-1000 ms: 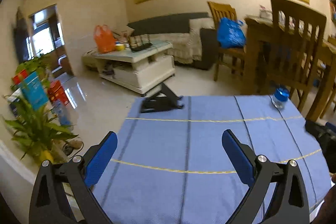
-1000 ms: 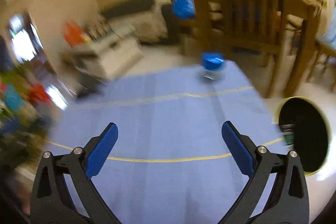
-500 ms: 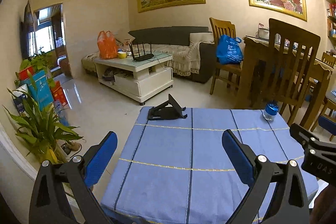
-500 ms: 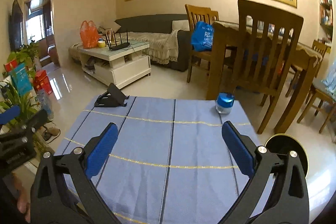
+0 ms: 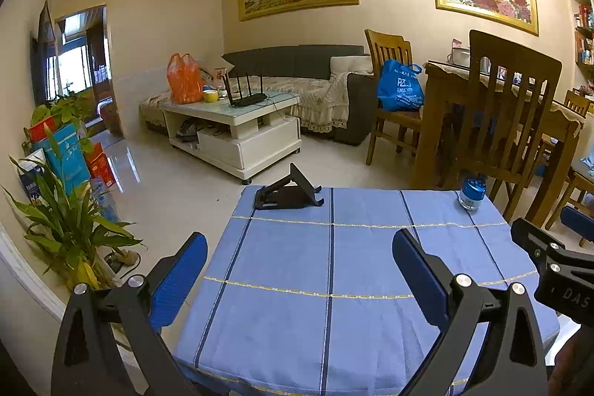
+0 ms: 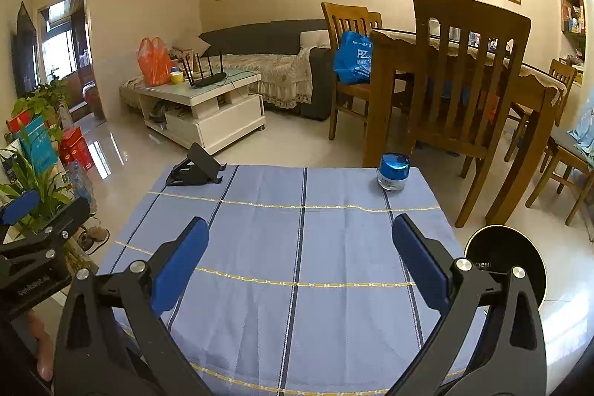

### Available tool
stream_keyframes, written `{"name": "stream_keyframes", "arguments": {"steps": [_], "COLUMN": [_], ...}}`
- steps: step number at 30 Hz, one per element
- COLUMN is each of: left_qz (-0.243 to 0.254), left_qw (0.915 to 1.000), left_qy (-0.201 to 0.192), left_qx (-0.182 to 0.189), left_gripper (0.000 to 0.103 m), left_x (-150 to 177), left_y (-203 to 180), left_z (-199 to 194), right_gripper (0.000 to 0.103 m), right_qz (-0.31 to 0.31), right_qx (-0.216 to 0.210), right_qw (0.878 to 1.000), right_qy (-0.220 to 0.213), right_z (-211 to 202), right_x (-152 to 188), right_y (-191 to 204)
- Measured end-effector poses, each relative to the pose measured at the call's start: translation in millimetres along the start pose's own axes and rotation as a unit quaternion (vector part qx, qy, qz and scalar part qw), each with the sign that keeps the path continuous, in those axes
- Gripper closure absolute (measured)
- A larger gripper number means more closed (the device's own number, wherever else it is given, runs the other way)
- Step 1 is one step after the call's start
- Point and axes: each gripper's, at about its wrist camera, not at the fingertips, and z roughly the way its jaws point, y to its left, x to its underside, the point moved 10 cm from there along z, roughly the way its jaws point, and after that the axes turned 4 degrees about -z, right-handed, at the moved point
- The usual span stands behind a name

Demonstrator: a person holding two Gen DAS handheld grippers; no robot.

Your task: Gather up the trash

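1. The worktop (image 6: 297, 247), under a blue striped cloth, fills my view; since a second ago both cameras have pulled back and steadied, so I see it whole.
2. A black bin (image 6: 505, 266) stands on the floor beside the right edge.
3. My left tongs (image 5: 299, 270) and right tongs (image 6: 297, 255) gape wide, empty, over the near edge.
4. A black phone stand (image 5: 287, 195) sits at the far left corner.
5. The blue-lidded jar (image 6: 393, 171) sits near the far right corner, probably the trash left to collect.

A black phone stand (image 6: 196, 166) sits on the blue tablecloth's (image 6: 297, 247) far-left corner.
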Motion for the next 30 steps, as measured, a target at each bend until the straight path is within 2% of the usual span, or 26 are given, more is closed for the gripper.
{"name": "stream_keyframes", "arguments": {"steps": [30], "left_qz": [0.002], "left_qw": [1.0000], "left_qy": [0.004], "left_qx": [0.002], "left_gripper": [0.007], "left_x": [1.6], "left_y": [3.5], "left_z": [3.8], "right_gripper": [0.005], "right_qz": [0.004], "right_qx": [-0.016], "right_qw": [1.000], "right_qy": [0.015], "right_z": [6.3], "right_x": [4.3], "right_y": [-0.9]}}
